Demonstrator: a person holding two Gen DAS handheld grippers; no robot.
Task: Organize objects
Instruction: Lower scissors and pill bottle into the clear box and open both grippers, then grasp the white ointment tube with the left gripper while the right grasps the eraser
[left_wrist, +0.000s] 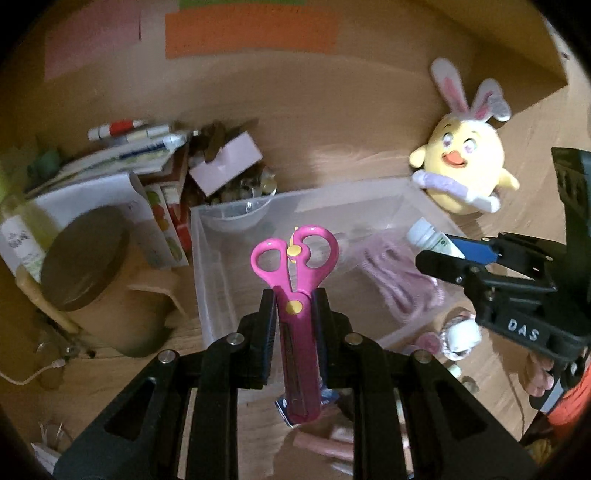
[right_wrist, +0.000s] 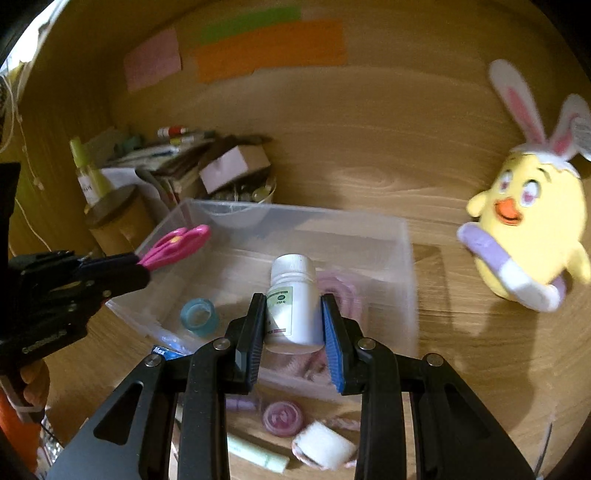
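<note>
Left wrist view: the left hand-held gripper is clenched on the pink scissors, blades back between the pads, handles poking forward over the near wall of the clear bin just ahead. Off to its right, the right hand-held gripper clamps a white bottle above that same bin, with a teal tape roll and pink cord lying inside below. Further right, a yellow chick toy sits on the worktop. Risk, I'd say: both tools crowd one bin, so they could knock together, or the scissors could slide loose and land outside.
</note>
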